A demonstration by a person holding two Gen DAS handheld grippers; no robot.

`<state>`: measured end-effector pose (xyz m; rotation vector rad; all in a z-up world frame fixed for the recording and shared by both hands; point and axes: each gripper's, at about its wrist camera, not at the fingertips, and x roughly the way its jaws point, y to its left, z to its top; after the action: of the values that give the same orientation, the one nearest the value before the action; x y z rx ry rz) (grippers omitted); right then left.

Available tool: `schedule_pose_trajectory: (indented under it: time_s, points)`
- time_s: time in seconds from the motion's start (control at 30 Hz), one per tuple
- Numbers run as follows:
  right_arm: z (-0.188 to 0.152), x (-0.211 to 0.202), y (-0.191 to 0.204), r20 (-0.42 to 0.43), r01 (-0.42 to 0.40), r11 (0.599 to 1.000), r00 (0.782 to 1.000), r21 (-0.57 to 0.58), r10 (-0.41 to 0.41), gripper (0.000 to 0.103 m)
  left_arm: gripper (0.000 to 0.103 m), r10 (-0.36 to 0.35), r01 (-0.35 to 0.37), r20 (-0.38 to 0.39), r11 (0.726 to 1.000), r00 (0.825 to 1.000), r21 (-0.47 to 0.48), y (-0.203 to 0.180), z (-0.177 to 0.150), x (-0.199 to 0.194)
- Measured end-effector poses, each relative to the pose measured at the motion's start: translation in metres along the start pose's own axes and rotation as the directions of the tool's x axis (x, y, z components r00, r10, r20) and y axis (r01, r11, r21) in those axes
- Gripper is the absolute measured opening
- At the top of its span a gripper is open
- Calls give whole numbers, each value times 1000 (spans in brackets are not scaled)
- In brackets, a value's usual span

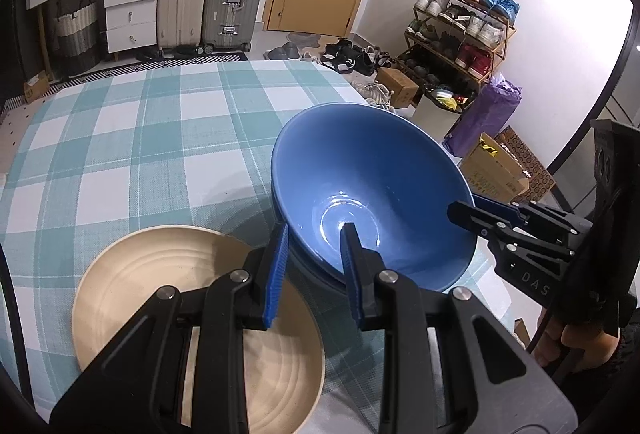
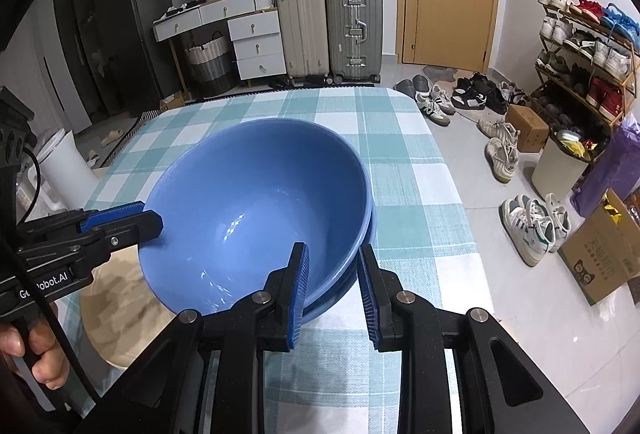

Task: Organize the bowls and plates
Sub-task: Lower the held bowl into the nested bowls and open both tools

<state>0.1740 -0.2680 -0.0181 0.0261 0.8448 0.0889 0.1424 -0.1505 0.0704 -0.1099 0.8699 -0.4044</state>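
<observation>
From the left wrist, the left gripper [image 1: 314, 266] pinches the near rim of the blue bowl [image 1: 360, 170], which tilts over the checked tablecloth [image 1: 140, 138] beside a beige plate [image 1: 132, 294]. From the right wrist, the right gripper [image 2: 334, 290] clamps the same bowl's rim.

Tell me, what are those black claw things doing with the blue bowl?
A person holds one gripper in each hand. The left gripper and the right gripper each pinch a side of the top blue bowl, which sits in another blue bowl on the checked tablecloth. A beige plate lies beside it.
</observation>
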Motion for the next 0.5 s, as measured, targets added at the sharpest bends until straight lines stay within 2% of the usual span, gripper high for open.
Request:
schedule_pose_trajectory:
  time_s: [0.5]
  points:
    - [-7, 9, 6, 2, 67, 996, 998, -53, -67, 25, 24, 43, -42, -17, 998, 999, 36, -7, -3, 19]
